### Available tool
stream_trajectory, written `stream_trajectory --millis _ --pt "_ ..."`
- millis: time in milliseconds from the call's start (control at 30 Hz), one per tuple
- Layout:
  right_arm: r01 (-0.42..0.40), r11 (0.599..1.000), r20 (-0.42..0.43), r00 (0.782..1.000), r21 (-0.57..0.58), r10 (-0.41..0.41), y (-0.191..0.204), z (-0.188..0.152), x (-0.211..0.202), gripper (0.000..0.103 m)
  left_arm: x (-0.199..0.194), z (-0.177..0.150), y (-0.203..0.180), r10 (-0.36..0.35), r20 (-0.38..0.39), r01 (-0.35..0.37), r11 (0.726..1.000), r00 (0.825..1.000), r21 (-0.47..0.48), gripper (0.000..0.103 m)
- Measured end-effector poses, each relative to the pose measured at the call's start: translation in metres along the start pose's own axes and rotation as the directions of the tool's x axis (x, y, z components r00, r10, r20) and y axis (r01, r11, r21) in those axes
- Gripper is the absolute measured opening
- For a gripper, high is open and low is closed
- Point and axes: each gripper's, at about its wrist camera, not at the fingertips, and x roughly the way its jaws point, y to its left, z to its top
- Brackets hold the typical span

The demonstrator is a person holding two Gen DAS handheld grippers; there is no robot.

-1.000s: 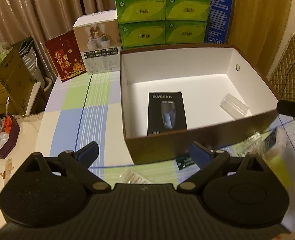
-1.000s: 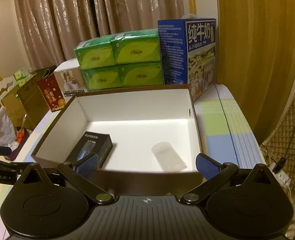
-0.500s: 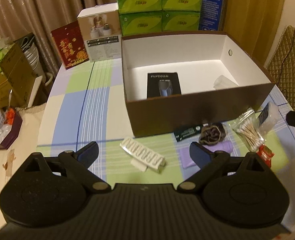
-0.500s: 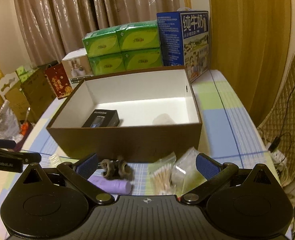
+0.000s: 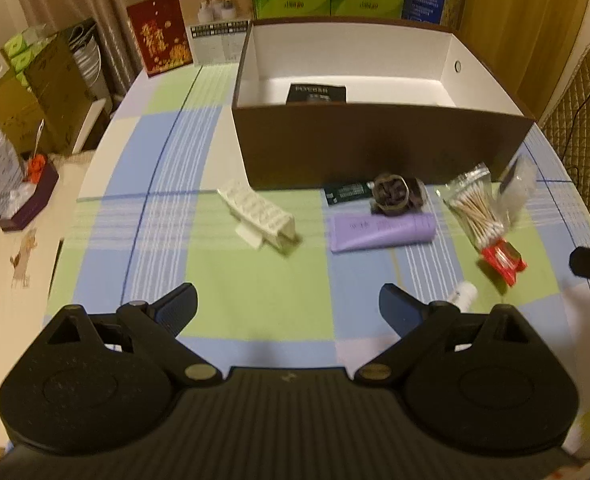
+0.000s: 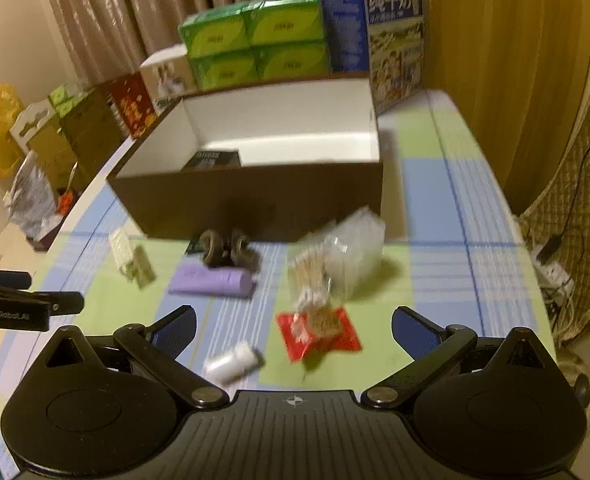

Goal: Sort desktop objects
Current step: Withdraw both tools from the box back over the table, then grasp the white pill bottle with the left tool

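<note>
A brown box [image 5: 379, 148] [image 6: 255, 196] with white inside stands on the checked tablecloth, a black packet [image 5: 317, 94] lying in it. In front of it lie a white ribbed tray [image 5: 259, 212], a purple tube [image 5: 381, 230] [image 6: 211, 280], dark hair ties [image 5: 395, 196] [image 6: 227, 250], a bag of cotton swabs [image 5: 481, 208] [image 6: 327, 268], a red packet [image 5: 503, 258] [image 6: 319, 334] and a small white bottle [image 6: 233, 362]. My left gripper [image 5: 287, 306] and right gripper [image 6: 293, 326] both hang open and empty above the near table.
Green tissue boxes [image 6: 255, 40], a blue milk carton [image 6: 375, 36], a white box [image 5: 215, 20] and a red card [image 5: 159, 34] stand behind the box. A quilted chair [image 6: 575, 200] is at the right. Cartons and bags [image 5: 27, 92] crowd the floor at the left.
Both grippers have pulled back and up from the box, still open. The small items in front of the box have come into view.
</note>
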Motion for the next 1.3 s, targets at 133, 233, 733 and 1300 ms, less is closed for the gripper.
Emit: stream_trajectory --millis 133,233,733,1300 --pt "-0.006 1.0 -0.03 1.0 0.01 0.006 0.0 -0.008 -0.001 0.101 -0.005 -0.01 -0.006 0.012 -0.01 -0.012 1.0 1.0 -0.013 0.096" --pt "-0.014 1.0 -0.058 0.998 -0.006 0.014 0.002 -0.013 0.001 0.101 -0.006 -0.015 -0.01 0.013 -0.02 -0.013 1.0 1.0 -0.016 0.096" --pt "0.002 1.0 -0.141 0.99 0.011 0.0 0.002 -0.029 0.019 0.101 0.002 -0.026 -0.017 0.002 -0.083 -0.002 1.0 0.997 -0.003 0.096" --pt "0.059 0.997 -0.185 0.982 0.055 -0.048 -0.022 -0.045 0.037 0.064 0.046 -0.028 -0.062 -0.203 -0.16 0.227 0.962 0.966 0.155 0.075"
